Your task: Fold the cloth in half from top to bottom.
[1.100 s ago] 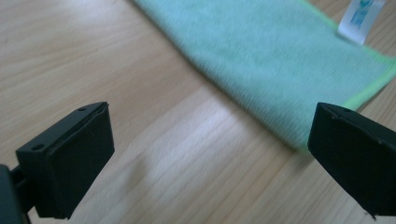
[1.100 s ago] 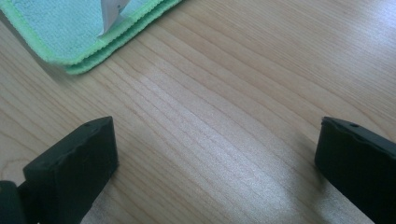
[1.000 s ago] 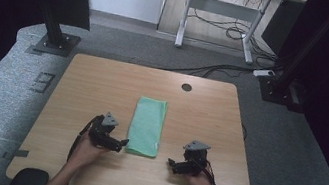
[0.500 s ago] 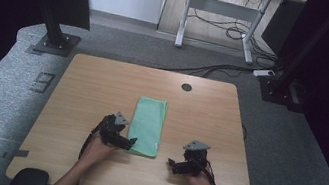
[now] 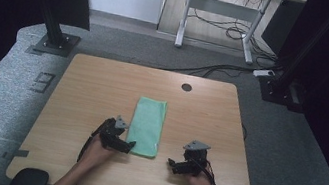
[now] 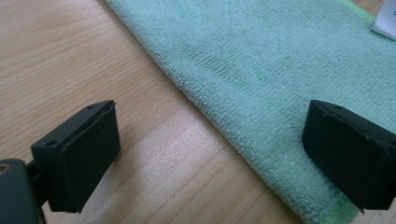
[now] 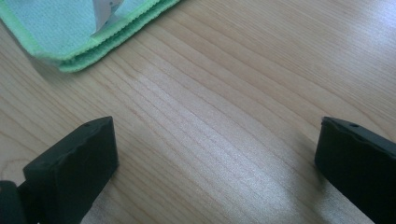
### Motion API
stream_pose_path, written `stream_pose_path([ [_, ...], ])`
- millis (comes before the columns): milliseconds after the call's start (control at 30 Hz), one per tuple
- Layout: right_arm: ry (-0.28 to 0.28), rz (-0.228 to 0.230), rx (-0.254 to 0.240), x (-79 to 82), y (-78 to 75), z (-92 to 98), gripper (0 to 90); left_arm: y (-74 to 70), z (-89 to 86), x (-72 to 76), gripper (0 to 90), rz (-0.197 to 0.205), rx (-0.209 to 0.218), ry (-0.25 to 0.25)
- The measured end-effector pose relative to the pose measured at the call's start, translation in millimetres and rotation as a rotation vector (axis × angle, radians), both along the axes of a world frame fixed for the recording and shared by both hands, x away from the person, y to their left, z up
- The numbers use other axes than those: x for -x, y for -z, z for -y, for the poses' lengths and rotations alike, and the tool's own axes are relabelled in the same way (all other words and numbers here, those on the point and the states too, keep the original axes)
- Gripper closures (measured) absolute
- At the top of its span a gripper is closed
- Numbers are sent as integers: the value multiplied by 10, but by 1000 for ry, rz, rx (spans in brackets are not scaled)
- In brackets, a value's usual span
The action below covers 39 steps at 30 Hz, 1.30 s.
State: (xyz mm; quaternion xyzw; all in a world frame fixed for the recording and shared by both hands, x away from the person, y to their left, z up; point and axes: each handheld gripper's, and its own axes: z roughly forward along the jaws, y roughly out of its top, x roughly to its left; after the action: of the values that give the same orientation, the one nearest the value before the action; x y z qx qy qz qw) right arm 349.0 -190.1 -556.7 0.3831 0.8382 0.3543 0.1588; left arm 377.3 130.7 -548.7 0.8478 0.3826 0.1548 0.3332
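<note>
Your right gripper: 2 black jaws rise from the bottom edge, spread wide apart, nothing between them. Each jaw shows a flat pad face and small holes along its top edge.

Table: light wood, grain running on a diagonal, soft glare in the middle. You have both jaws low over it, with bare wood in the gap.

Green cloth: upper left corner, folded, at least 2 layers showing at its stitched brighter-green edge. It lies flat on the wood, well apart from both jaws.

White label: 1, on the cloth near its corner, print unreadable.
</note>
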Motion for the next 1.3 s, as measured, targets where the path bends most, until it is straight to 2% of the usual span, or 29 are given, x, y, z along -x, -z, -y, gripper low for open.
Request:
stream_pose_path([
  [467,7,-15,8,-8,-23,-22,9,-2,3,138,63,1,1,-33],
  [533,7,-22,-5,-6,-42,-29,10,-2,3,154,66,-1,2,-33],
  [700,5,-3,-51,-19,-122,-60,10,-2,8,205,67,-3,3,-33],
  [967,-28,-15,-96,-90,-243,-292,13,0,11,299,67,-10,6,-25],
  [1133,-60,-7,-95,-165,-294,-528,22,0,6,360,66,-18,9,-16],
  [1300,-80,-11,-76,-255,-258,-725,28,-1,-1,417,66,-22,9,-7],
])
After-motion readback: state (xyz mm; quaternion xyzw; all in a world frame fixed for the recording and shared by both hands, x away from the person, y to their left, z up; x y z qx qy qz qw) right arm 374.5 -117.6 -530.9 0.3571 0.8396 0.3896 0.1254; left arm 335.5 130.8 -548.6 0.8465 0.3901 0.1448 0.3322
